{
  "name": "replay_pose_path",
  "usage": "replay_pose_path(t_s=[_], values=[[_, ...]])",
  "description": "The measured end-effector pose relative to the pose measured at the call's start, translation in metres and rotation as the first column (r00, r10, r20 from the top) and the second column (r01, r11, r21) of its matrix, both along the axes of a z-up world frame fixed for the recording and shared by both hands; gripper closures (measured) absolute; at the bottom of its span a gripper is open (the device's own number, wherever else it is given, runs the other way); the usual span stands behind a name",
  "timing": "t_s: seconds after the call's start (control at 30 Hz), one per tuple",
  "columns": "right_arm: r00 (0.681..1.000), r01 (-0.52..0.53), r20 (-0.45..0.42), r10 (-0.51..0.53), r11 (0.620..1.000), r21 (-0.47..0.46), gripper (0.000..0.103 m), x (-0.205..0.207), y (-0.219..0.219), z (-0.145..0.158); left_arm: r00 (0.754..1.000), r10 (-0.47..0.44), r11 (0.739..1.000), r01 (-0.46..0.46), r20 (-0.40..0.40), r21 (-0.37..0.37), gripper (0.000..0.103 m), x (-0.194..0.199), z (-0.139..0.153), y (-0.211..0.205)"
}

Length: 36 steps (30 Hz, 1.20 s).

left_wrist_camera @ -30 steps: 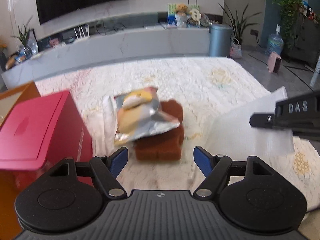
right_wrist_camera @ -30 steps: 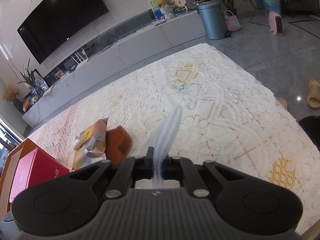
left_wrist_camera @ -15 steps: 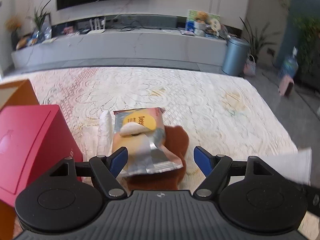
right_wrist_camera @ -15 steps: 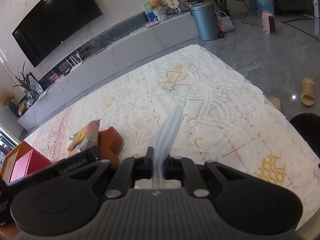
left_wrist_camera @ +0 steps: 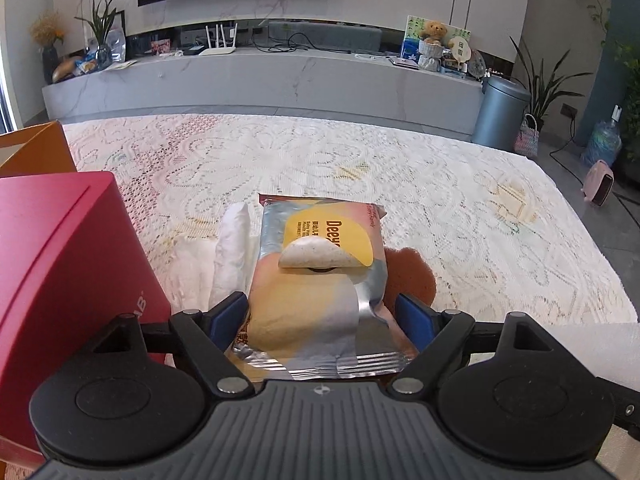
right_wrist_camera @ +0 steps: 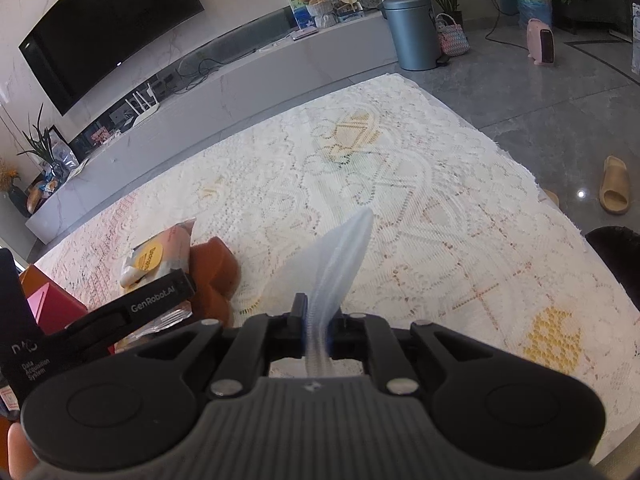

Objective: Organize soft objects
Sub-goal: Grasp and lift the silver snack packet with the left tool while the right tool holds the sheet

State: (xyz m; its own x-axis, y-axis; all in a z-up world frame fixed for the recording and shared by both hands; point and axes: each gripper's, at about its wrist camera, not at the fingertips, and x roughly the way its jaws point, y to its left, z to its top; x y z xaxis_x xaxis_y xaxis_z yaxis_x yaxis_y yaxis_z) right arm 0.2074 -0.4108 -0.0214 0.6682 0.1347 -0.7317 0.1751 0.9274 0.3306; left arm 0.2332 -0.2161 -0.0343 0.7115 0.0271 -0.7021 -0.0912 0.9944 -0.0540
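The snack packet (left_wrist_camera: pixel 316 284) lies between the opening left gripper's (left_wrist_camera: pixel 322 314) pads, untouched; right gripper (right_wrist_camera: pixel 318 328) pinches tissue (right_wrist_camera: pixel 340 256).

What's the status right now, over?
Left gripper jaws opening, straddling snack packet, not gripping. Right gripper shut on white sheet. Packet lies on brown sponge; red box close on the left.

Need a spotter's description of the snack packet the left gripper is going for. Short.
Start at the red box on the left of the lace cloth. Just right of it, past a folded white tissue, a foil snack packet lies on top of a brown toast-shaped sponge, between the opening jaws of the left gripper. It alone is shiny, with a yellow label.
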Motion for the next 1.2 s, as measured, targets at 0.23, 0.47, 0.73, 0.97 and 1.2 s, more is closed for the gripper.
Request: replay_pose_path(t_s=[0.23,0.47,0.73,0.97,1.2], values=[[1.0,-0.008,-0.011,0.008,1.0,-0.016,0.094,0.001,0.001,-0.001,0.996,-0.084,0.996,0.084,0.021,-0.015,0.023,-0.009,0.002,0.008],[0.999,-0.01,-0.044,0.009,1.0,-0.021,0.094,0.005,0.002,-0.011,0.98,-0.198,0.98,0.197,0.032,0.032,0.036,-0.029,0.015,0.002],[0.997,-0.057,-0.042,0.058,0.998,0.018,0.094,0.002,0.008,-0.011,0.94,-0.341,0.94,0.34,-0.019,-0.031,0.036,-0.088,0.016,0.017],[0.989,-0.15,0.03,0.147,0.975,0.165,0.09,0.001,0.02,-0.004,0.906,-0.393,0.915,0.368,-0.159,-0.164,0.026,-0.092,-0.007,0.035],[0.988,-0.143,-0.039,0.148,0.983,0.112,0.09,0.007,0.024,-0.014,0.919,-0.376,0.922,0.359,-0.117,-0.146,0.015,-0.082,-0.019,0.026]])
